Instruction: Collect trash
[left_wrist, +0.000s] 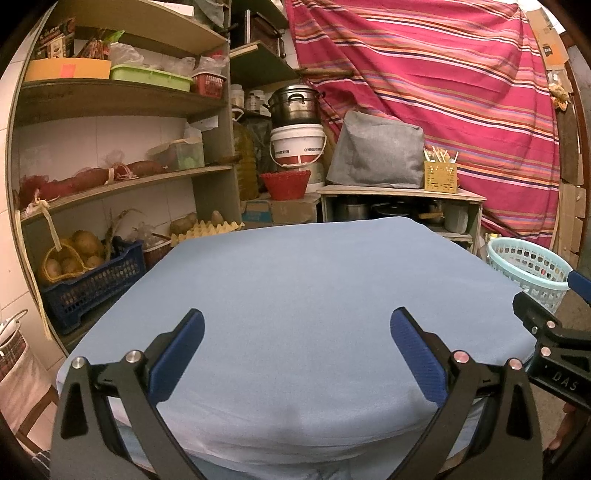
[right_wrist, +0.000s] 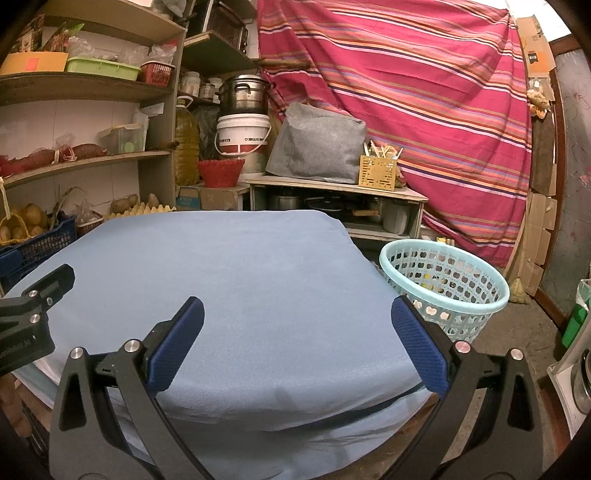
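Note:
A table under a light blue cloth (left_wrist: 295, 280) fills the middle of both views (right_wrist: 229, 273); no loose item shows on the cloth. A pale turquoise perforated basket (right_wrist: 447, 288) stands on the floor off the table's right side, also in the left wrist view (left_wrist: 528, 269); small items show through its holes. My left gripper (left_wrist: 295, 328) is open and empty over the near edge. My right gripper (right_wrist: 295, 317) is open and empty over the near right part. Each gripper shows at the edge of the other's view.
Shelves (left_wrist: 122, 181) with boxes and sweet potatoes stand at the left, a blue crate of potatoes (left_wrist: 92, 277) below. A low cabinet (right_wrist: 332, 184) with a grey covered appliance, a yellow utensil holder, a white bucket and a pot stands behind. A striped red cloth (right_wrist: 406, 92) hangs behind.

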